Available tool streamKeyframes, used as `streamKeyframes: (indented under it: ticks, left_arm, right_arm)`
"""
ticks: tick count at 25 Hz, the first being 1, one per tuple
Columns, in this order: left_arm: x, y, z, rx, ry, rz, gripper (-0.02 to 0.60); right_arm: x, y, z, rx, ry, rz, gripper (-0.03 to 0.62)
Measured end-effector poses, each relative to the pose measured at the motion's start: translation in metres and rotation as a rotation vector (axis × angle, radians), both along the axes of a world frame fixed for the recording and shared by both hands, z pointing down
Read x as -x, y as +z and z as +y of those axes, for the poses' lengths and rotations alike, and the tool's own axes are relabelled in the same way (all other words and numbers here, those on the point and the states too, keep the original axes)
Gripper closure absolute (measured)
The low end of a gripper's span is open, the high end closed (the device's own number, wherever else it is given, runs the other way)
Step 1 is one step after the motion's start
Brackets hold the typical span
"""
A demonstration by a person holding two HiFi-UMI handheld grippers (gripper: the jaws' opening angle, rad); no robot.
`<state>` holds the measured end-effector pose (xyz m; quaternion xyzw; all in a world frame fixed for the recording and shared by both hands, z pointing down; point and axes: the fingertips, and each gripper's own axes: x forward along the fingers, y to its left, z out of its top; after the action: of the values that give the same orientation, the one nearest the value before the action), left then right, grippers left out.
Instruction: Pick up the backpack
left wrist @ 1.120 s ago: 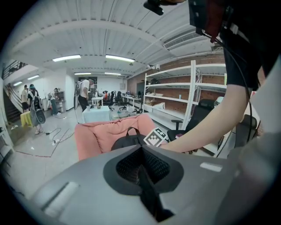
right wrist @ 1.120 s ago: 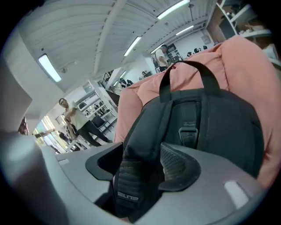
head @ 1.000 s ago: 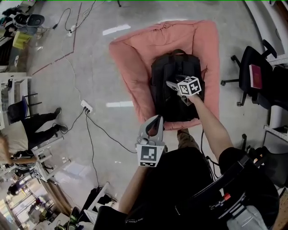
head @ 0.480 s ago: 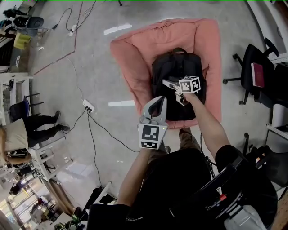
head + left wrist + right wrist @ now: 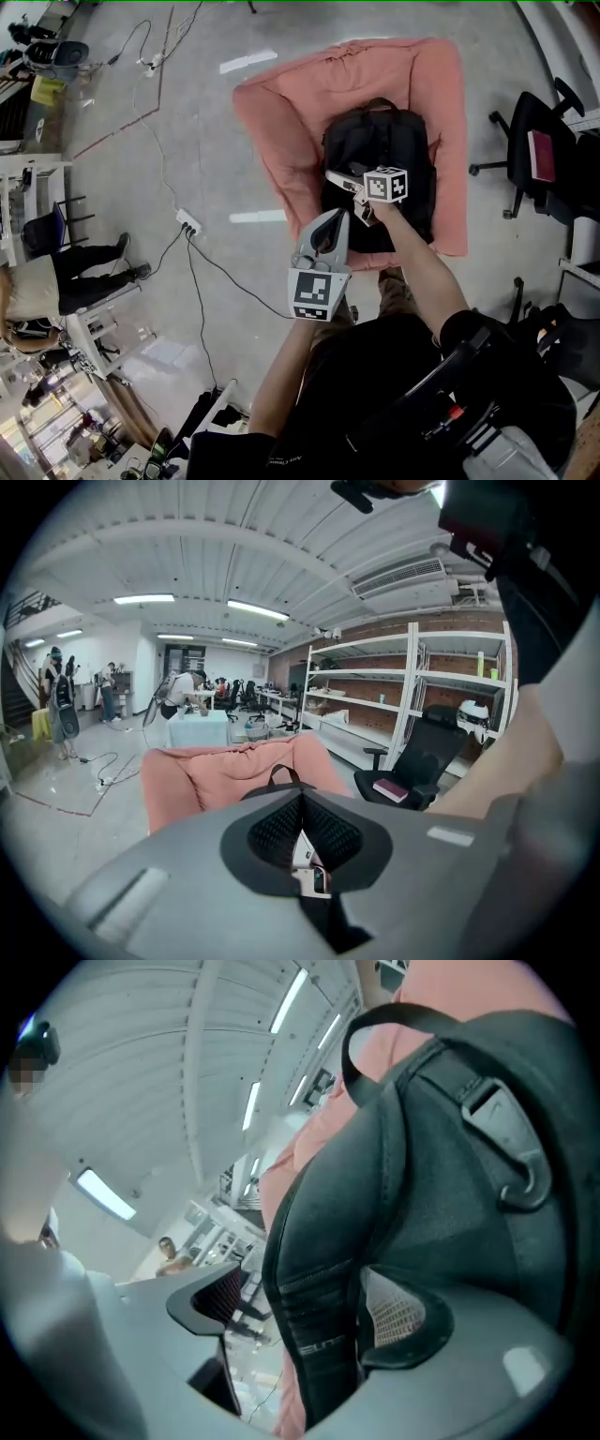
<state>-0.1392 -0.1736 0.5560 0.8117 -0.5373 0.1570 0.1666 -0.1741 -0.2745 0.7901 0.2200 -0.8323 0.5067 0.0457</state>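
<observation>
A black backpack [image 5: 384,141] lies on a pink cushion [image 5: 281,122], upper middle of the head view. The right gripper [image 5: 343,186] sits at its left edge, jaws just opened wide around a padded strap [image 5: 319,1316], not clamping it; the left gripper [image 5: 331,223], lower centre, is closed and empty. Grasping seems under way: next, close firmly on the strap, then lift.
</observation>
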Motion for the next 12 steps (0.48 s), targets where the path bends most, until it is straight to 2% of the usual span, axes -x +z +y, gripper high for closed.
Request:
streamKeyframes:
  ticks: [2,3,5,7,9,12]
  left_arm:
    - [0.005,0.001,0.003,-0.002,-0.005,0.0,0.58]
    - [0.009,0.002,0.004,-0.001,-0.007,-0.001,0.58]
    - [0.016,0.006,0.003,0.005,-0.011,-0.003,0.578]
    - [0.022,0.01,0.003,0.014,-0.016,-0.005,0.58]
    - [0.024,0.017,0.004,0.027,-0.005,-0.028,0.58]
    - [0.023,0.042,0.007,0.066,0.058,-0.126,0.578]
  right_arm:
    - [-0.013,0.01,-0.011,0.017,0.124,0.116,0.164]
    - [-0.017,0.015,-0.015,0.038,0.166,0.167,0.208]
    - [-0.016,0.021,-0.02,0.071,0.17,0.245,0.268]
    - [-0.013,0.018,-0.017,0.084,0.114,0.285,0.325]
    - [-0.017,0.009,-0.006,0.103,0.072,0.289,0.338]
    - [-0.039,-0.016,0.014,0.191,0.075,0.174,0.364]
